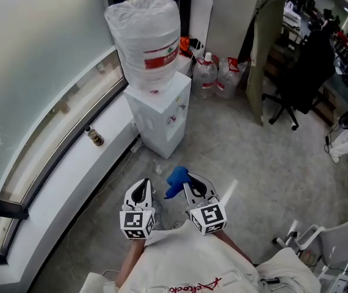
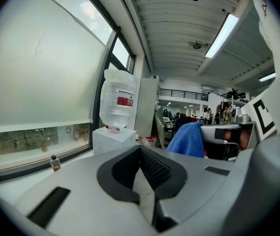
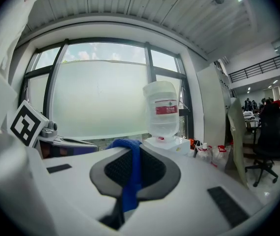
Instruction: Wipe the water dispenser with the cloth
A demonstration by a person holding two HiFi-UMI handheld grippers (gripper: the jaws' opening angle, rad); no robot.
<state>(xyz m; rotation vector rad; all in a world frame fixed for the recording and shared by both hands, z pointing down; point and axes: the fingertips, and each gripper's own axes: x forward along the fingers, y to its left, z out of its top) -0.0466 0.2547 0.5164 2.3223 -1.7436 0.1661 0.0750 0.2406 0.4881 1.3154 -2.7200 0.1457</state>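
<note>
The white water dispenser (image 1: 160, 115) stands by the window wall with a large clear bottle (image 1: 145, 38) upside down on top; it also shows far ahead in the left gripper view as the dispenser (image 2: 111, 137) and in the right gripper view as the dispenser (image 3: 168, 142). My right gripper (image 1: 187, 182) is shut on a blue cloth (image 1: 175, 180), which hangs pinched between its jaws as the cloth (image 3: 129, 173). My left gripper (image 1: 142, 191) is beside it, jaws shut with nothing in them. Both grippers are held close to my body, well short of the dispenser.
Spare water bottles (image 1: 218, 75) sit on the floor behind the dispenser. A small brown bottle (image 1: 94, 137) stands on the window ledge. A black office chair (image 1: 296, 81) is at the right, a white chair (image 1: 329, 243) at the lower right.
</note>
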